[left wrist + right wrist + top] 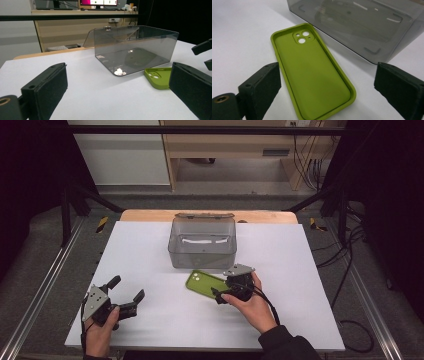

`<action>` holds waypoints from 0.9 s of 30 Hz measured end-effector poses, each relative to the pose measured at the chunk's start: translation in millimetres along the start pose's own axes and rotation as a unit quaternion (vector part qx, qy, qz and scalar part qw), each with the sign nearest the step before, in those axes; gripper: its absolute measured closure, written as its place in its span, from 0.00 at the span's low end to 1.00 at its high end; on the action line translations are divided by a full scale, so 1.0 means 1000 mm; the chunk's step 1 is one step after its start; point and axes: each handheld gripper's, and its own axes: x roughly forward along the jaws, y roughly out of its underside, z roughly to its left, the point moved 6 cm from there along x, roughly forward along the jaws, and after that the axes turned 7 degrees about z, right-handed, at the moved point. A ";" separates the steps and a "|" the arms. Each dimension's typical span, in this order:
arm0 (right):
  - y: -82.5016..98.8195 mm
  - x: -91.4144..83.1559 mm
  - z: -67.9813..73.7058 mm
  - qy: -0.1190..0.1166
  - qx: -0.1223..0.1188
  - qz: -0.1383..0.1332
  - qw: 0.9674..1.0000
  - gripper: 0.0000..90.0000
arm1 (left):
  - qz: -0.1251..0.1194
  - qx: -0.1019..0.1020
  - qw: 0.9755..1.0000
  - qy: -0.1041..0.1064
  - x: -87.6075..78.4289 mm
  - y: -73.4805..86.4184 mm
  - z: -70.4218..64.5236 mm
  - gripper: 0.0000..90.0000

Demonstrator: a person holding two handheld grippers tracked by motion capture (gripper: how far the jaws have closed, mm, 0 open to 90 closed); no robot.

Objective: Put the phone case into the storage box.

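Green phone case (312, 75) is lying hollow side up on the white table (150, 250), camera cutouts facing the grey bin (202, 242) just beyond; it is being straddled by the wide-open right gripper (227, 290), pads not touching; the left gripper (125, 295) is being held open, well apart; the bin's contents cannot be told

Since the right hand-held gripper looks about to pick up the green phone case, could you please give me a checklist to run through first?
1. Right hand-held gripper jaws open: ok.
2. Green phone case lies between the jaws, not yet pinched: ok.
3. Case flat on the white table, hollow side up: ok.
4. Grey bin open on top, nothing seen inside: ok.
5. Left hand-held gripper open and apart from the case: ok.
6. Jaws low enough to catch the case edges: cannot tell.
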 end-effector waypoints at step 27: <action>0.004 0.017 0.011 -0.029 -0.032 0.050 0.998 0.98 | -0.002 -0.003 1.000 0.002 0.000 -0.001 0.002 0.02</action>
